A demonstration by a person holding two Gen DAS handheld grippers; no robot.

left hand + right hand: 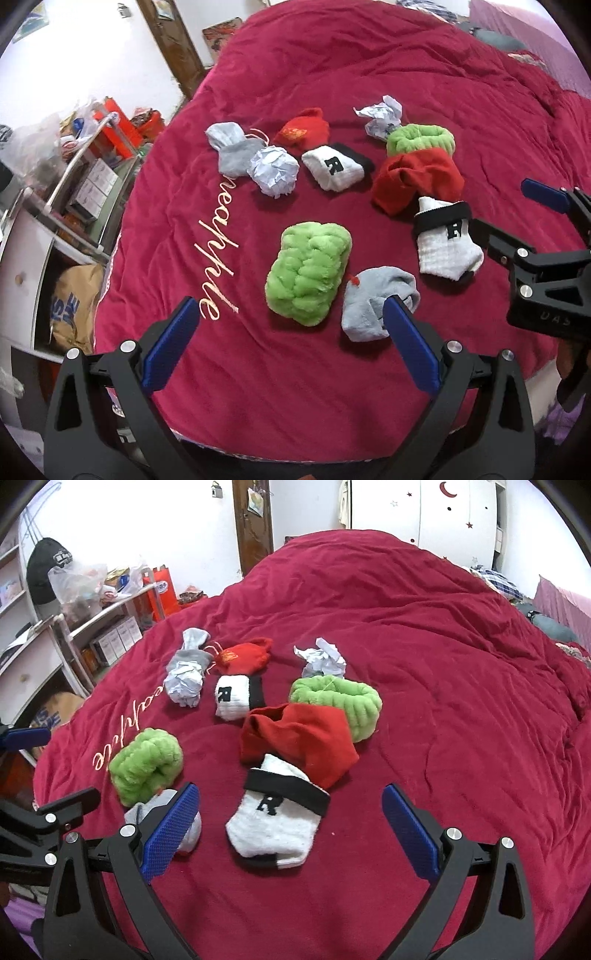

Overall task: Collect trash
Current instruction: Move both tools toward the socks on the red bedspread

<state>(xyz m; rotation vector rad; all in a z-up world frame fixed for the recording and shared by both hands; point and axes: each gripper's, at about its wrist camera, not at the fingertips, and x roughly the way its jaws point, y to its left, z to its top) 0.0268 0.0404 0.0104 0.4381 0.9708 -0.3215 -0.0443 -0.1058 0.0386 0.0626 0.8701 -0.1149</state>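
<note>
Two crumpled paper balls lie among socks on a crimson bedspread. One paper ball rests against a grey sock. The other paper ball sits behind a green fluffy sock. My left gripper hangs open over the near bed, close to a green fluffy sock and a grey sock. My right gripper is open above a white sock marked R; it also shows at the right edge of the left wrist view. Neither holds anything.
More socks lie about: a red one, a small red one, another white R sock. A white shelf unit crowded with bags and boxes stands left of the bed. A wardrobe and door stand behind.
</note>
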